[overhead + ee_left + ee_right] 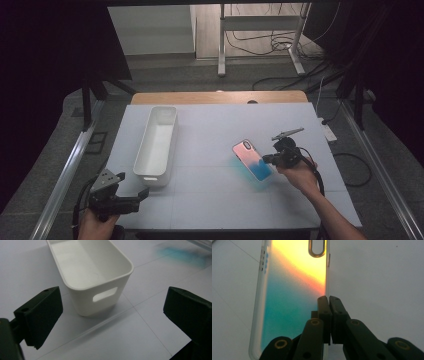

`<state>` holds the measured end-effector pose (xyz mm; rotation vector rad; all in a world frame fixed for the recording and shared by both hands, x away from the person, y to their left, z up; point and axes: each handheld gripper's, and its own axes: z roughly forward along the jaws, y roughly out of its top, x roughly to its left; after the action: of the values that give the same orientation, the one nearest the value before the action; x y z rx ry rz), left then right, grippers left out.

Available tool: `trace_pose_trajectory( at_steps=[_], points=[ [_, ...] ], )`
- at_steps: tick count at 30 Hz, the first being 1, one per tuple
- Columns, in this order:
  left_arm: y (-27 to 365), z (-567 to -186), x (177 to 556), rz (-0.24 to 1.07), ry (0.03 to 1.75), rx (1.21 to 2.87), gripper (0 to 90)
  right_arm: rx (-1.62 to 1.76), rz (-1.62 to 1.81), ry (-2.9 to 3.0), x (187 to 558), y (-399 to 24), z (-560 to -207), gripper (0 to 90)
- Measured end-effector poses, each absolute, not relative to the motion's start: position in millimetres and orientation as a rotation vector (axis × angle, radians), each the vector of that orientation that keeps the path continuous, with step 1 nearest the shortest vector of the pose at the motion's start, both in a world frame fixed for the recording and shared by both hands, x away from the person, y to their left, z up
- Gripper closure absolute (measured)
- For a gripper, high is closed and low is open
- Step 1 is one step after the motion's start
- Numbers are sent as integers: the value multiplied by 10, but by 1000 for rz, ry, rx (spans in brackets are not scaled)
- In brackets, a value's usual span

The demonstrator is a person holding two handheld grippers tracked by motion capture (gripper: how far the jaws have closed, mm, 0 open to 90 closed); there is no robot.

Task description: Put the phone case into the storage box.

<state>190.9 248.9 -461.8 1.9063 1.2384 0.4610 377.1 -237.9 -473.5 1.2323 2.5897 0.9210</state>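
Right hand-held gripper (pixel 329 300): jaws pressed together on long edge of phone case (pixel 252 159), pinching it. Case iridescent, orange to teal, held tilted just above bench (pixel 210 200), teal glow cast beneath; looks lifted, not resting.

Left hand-held gripper (pixel 112 312): jaws spread wide, nothing between, hovering near short end of white bin (pixel 156 145) with handle slot.

Bin empty.

Judgement: grasp and pick-up done; carry across to bin and release inside left, if bin is the goal.

Black grippers with brass-ringed rivets, flat black fingers (pixel 40 315), trailing black cables and grey three-cornered plates.
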Motion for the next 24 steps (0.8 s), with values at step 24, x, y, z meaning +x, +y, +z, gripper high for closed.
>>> trace_pose_trajectory(
  at_steps=[24],
  points=[
    [2280,-4585,2017,371,1112,1928,22,1158,1077,2481,3668,-2420,-4480,881]
  ],
)
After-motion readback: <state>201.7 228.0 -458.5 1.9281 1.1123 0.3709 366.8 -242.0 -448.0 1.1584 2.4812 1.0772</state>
